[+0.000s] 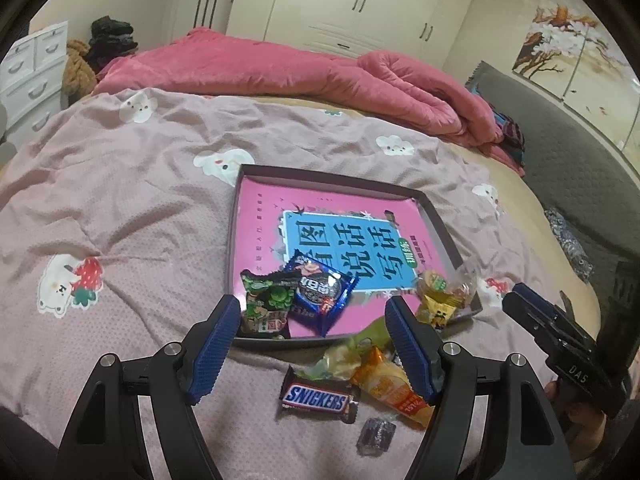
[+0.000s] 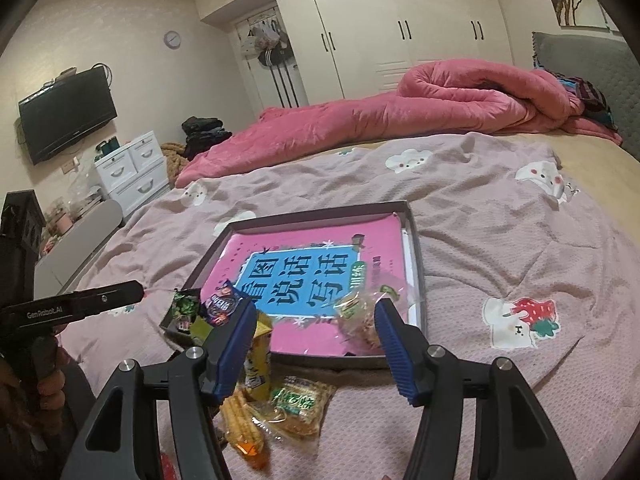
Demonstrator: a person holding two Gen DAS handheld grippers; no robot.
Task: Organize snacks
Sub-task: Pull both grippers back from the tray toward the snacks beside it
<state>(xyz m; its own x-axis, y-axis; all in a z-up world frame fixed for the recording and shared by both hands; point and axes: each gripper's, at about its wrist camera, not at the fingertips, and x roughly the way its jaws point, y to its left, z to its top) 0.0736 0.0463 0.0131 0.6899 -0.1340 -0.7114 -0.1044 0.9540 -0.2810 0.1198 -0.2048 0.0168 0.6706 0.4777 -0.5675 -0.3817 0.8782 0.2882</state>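
Snacks lie in two groups on the bed's pink patterned cover (image 1: 120,200). Group one sits inside the shallow dark tray (image 1: 436,216), along its near edge: a green packet (image 1: 266,300) in the near left corner, a blue packet (image 1: 320,288) touching it, and a yellow packet (image 1: 436,300) with a clear wrapped snack (image 2: 360,316) at the near right corner. A pink book (image 1: 260,216) lines the tray floor. Group two lies on the cover just outside the tray's near edge: a Snickers bar (image 1: 316,398), an orange packet (image 1: 394,388), a pale green wrapper (image 1: 352,352) and a small dark wrapped sweet (image 1: 376,436).

My left claw (image 1: 314,314) is released, jaws wide, nothing between them. My right claw (image 2: 316,320) is also released, hovering above the tray's near edge, gripping nothing.
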